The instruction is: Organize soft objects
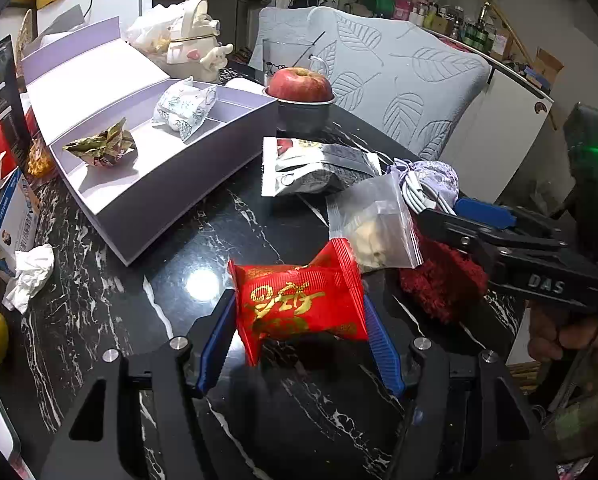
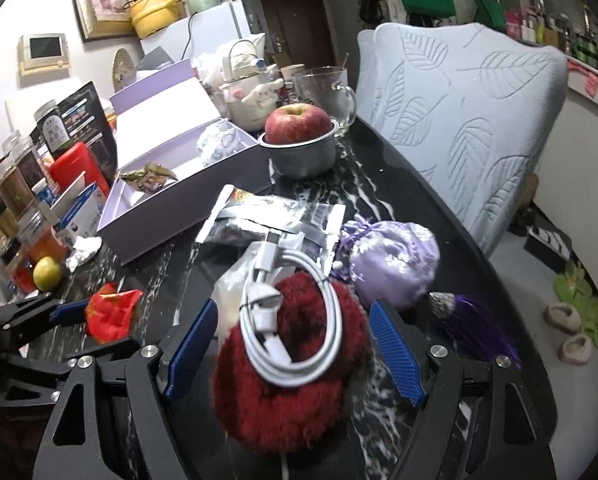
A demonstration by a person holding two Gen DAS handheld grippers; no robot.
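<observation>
Table [image 1: 171, 280]: black marble, cluttered; sorting appears partly done, by my reading.

Box [image 1: 171, 196], lilac, lid up, sits far left on the table. Two items already lie in its compartments: a crumpled gold wrapper [image 1: 101, 147] in the nearer one, a white patterned packet [image 1: 185, 110] in the one beyond. A narrow compartment at the far right end looks unfilled.

Pile still loose on the table, right of the box: a silver pouch [image 1: 315, 170], a lilac drawstring bag [image 2: 393, 266], a clear zip bag [image 1: 373, 226], a dark red fluffy piece [image 2: 283, 364] with a coiled white cable [image 2: 295, 320] resting on top, and a purple tassel [image 2: 473, 326] at the near right.

Left gripper [image 1: 299, 334] is closed on a red packet [image 1: 299, 306], blue pads pressing both its ends; the packet appears lifted clear of the table, near centre, not yet at the box.

Right gripper [image 2: 293, 344] stands wide, the fluffy piece and cable between the fingers; the pads look apart from it, nothing gripped.

Estimate: two placed, one in transit, roughly six left.
</observation>
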